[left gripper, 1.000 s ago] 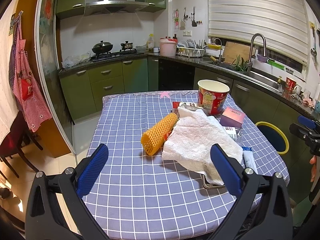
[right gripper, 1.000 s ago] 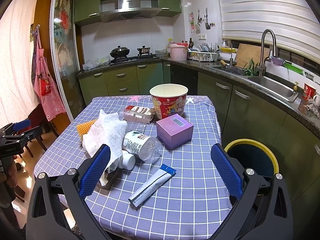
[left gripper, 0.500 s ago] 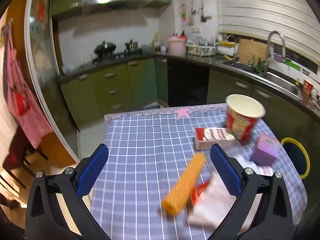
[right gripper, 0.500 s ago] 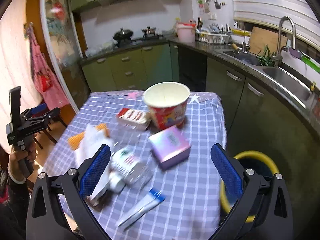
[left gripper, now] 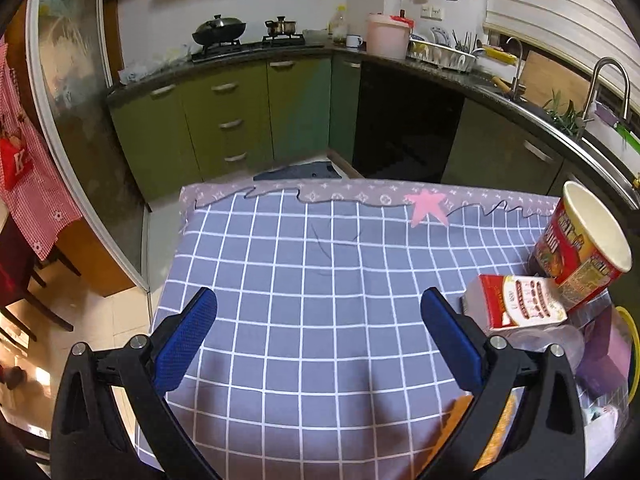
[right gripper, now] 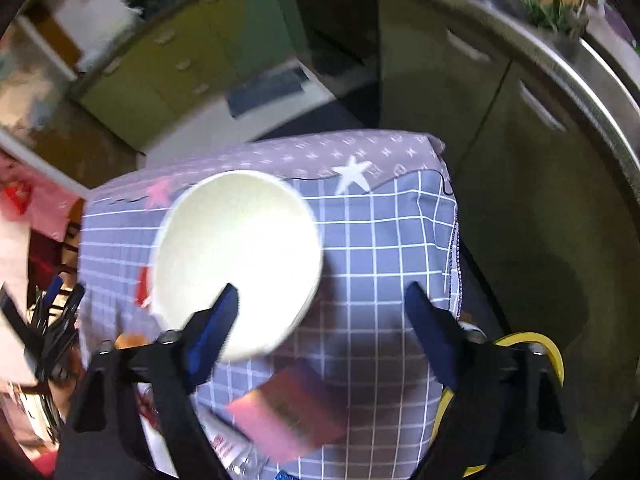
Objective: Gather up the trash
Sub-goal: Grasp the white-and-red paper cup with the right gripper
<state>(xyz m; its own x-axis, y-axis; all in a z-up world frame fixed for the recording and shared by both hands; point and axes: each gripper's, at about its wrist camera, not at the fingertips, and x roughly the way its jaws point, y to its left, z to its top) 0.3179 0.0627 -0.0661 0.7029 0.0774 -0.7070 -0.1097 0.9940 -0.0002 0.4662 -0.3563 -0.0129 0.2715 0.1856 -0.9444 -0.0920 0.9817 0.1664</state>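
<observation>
Right gripper (right gripper: pixel 320 312) is spread wide and empty above the paper cup (right gripper: pixel 236 264) at frame centre, its left finger over the rim, so closing off-centre could tip it onto the box (right gripper: pixel 288 412) below. Left gripper (left gripper: pixel 316 332) is also wide and empty over bare tablecloth (left gripper: pixel 320 264). Count: one cup, one purple box, one red-and-white carton (left gripper: pixel 516 304), one yellow-rimmed bin (right gripper: pixel 536 344) lower right.

Home kitchen: green cabinets (left gripper: pixel 224 116), gas stove w/ wok (left gripper: pixel 219 30), sink tap (left gripper: pixel 608 80), dish rack (left gripper: pixel 442 56).
</observation>
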